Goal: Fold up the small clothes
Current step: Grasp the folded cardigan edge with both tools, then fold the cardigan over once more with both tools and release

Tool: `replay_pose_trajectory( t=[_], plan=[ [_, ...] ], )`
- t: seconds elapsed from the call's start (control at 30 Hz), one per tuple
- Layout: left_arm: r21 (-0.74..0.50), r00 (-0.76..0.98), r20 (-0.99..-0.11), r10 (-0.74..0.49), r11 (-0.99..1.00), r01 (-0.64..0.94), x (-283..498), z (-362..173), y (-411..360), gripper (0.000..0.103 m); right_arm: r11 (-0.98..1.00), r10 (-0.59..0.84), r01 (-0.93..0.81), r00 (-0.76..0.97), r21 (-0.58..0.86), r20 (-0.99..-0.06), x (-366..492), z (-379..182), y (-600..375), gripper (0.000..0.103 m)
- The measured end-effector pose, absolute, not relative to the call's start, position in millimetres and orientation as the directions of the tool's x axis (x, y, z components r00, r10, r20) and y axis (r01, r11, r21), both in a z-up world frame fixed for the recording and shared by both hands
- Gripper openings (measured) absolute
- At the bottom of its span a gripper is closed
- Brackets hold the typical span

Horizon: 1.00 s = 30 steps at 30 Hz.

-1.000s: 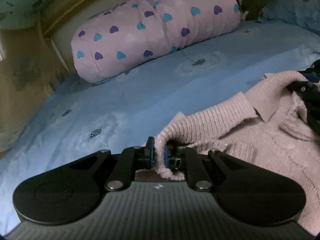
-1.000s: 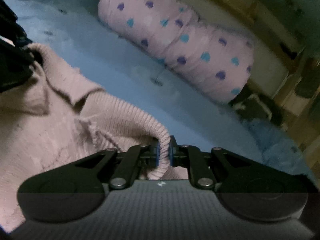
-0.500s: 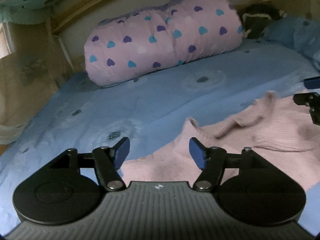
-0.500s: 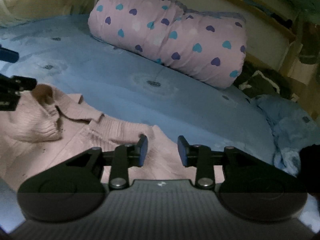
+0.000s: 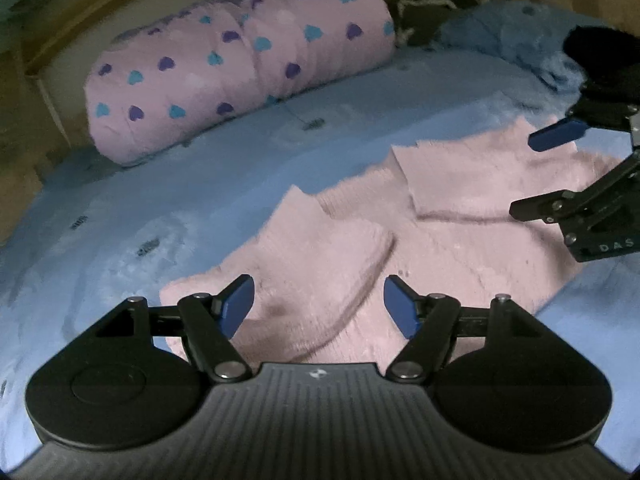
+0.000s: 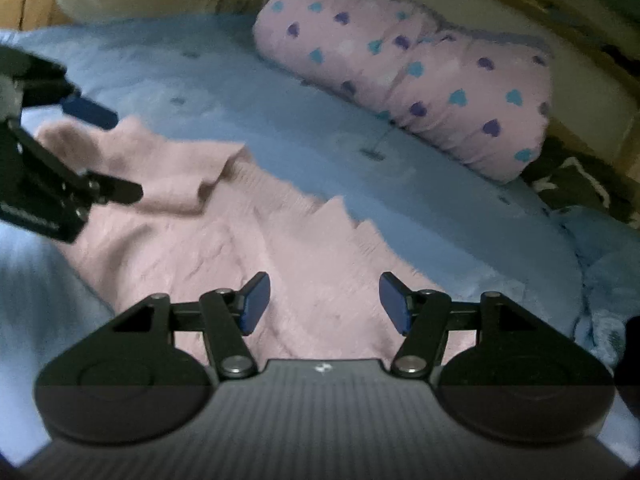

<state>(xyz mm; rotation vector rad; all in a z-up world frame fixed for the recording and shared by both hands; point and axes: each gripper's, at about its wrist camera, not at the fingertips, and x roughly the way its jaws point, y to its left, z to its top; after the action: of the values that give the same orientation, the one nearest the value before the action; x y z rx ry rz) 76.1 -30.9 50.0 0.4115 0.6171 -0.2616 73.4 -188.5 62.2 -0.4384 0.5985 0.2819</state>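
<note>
Pink knit sweater [image 5: 420,248] lies loose on the blue bed sheet [image 5: 200,184], sleeves folded in. My left gripper [image 5: 318,306] and right gripper [image 6: 324,304] hang above it, jaws spreading, nothing between them. Risks: the springy knit may unfold; a low pad could snag and drag the fold crooked.

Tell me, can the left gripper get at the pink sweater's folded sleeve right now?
Probably yes. The left gripper hangs just above the folded sleeve of the pink sweater, jaws opening with nothing between them, and the right gripper stands off to the side.
</note>
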Motion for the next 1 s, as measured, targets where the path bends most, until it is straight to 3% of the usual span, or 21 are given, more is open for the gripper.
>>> replay_pose_trajectory(
  t=[0.2, 0.27, 0.3, 0.33, 0.4, 0.6, 0.73, 1.0],
  plan=[
    [0.368, 0.800, -0.599, -0.044, 0.872, 0.323, 90, 31, -29, 0.074, 0.841, 0.113, -0.410, 0.771, -0.352, -0.627, 81, 37, -183, 0.062],
    [0.369, 0.806, -0.591, -0.043, 0.874, 0.317, 95, 29, -27, 0.058, 0.856, 0.115, -0.396, 0.773, -0.333, -0.624, 85, 36, -185, 0.061],
    [0.357, 0.803, -0.594, -0.051, 0.878, 0.320, 98, 29, -26, 0.035, 0.865, 0.117, -0.387, 0.774, -0.318, -0.623, 88, 36, -187, 0.059],
    [0.338, 0.802, -0.595, -0.058, 0.887, 0.314, 101, 31, -24, 0.023, 0.872, 0.124, -0.384, 0.773, -0.304, -0.622, 89, 36, -188, 0.043],
    [0.298, 0.808, -0.585, -0.063, 0.910, 0.287, 108, 37, -20, 0.014, 0.881, 0.141, -0.386, 0.765, -0.272, -0.628, 92, 36, -190, 0.015],
    [0.254, 0.852, -0.524, 0.011, 0.956, 0.144, 131, 53, 6, 0.013, 0.913, 0.079, -0.278, 0.839, -0.300, -0.539, 99, 48, -201, 0.013],
    [0.288, 0.860, -0.498, 0.106, 0.956, 0.049, 149, 53, 22, 0.013, 0.948, -0.003, -0.155, 0.869, -0.279, -0.494, 112, 53, -223, 0.013],
    [0.272, 0.810, -0.540, 0.226, 0.958, -0.086, 169, 45, 61, 0.014, 0.988, -0.147, 0.097, 0.819, -0.118, -0.555, 144, 29, -284, 0.016]
  ],
)
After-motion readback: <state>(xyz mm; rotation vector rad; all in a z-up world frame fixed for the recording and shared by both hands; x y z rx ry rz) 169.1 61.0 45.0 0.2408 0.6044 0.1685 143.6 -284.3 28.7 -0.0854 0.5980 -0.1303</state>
